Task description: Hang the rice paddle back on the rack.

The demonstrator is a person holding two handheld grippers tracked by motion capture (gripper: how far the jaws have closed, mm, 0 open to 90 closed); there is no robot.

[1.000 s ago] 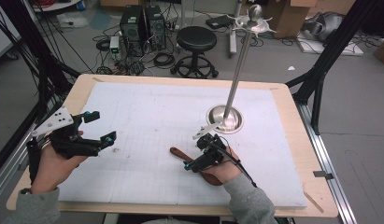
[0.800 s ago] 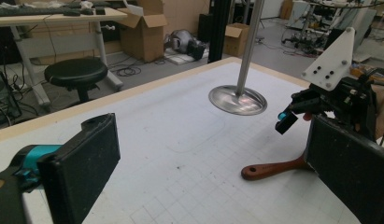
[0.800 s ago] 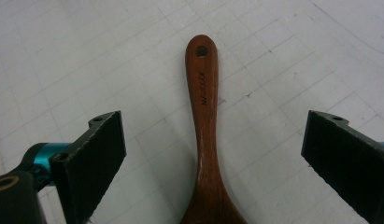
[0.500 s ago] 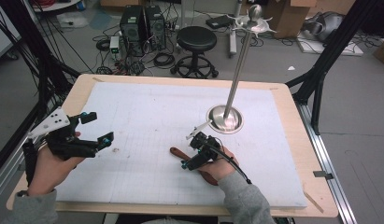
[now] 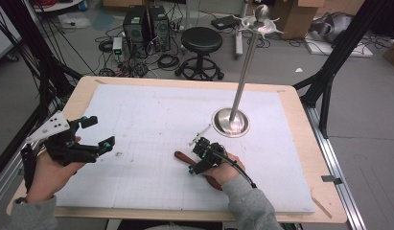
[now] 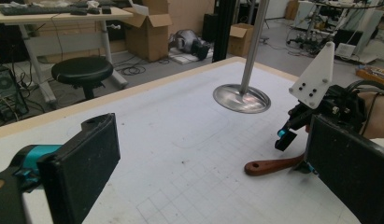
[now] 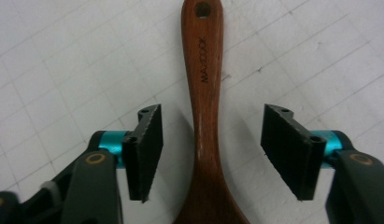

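A dark wooden spoon point(image 7: 203, 93) lies flat on the white gridded mat point(image 5: 151, 110), its handle end point(image 5: 181, 156) pointing left. My right gripper point(image 5: 193, 165) hangs over the handle, one jaw on each side point(image 7: 210, 140). Its jaws have just been closing, and there is still a gap between each pad and the wood. The left gripper view has the spoon point(image 6: 273, 165) lying under that right gripper point(image 6: 295, 151). My left gripper point(image 5: 99, 132) is held at the mat's left edge, open, with nothing between its pads point(image 6: 213, 154).
A metal pole on a round shiny base point(image 5: 230, 120) stands on the mat just beyond the right hand point(image 6: 241, 98). The mat sits on a wood-rimmed table point(image 5: 300, 143). A stool, computers and boxes stand on the floor behind.
The right gripper has edged a little to the left over the spoon's handle. The left gripper has kept its place.
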